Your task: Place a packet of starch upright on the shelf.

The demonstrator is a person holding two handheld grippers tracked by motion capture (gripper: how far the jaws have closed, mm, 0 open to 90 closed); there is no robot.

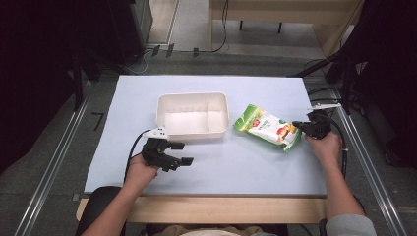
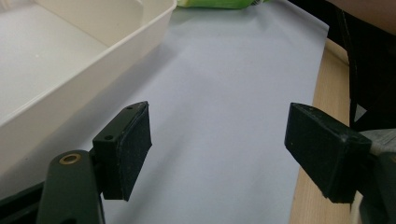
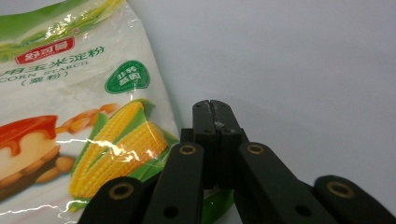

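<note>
Even overhead light keeps the table (image 1: 246, 162) bright while the room around it is dark. Glare streaks the starch bag (image 3: 70, 116) left of the right hand-held gripper (image 3: 215, 109). Soft shadow lies under the tray (image 2: 93, 60).

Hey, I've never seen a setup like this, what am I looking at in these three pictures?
A person sits at a table with a hand-held two-jaw gripper in each hand. One camera looks down from above; the other two ride on the grippers.

A white two-compartment tray and a bag of corn starch lie on the table.

The left gripper rests with its jaws wide open, nothing between them. The right gripper is closed at the bag's edge; whether it pinches the bag is hard to tell.
</note>
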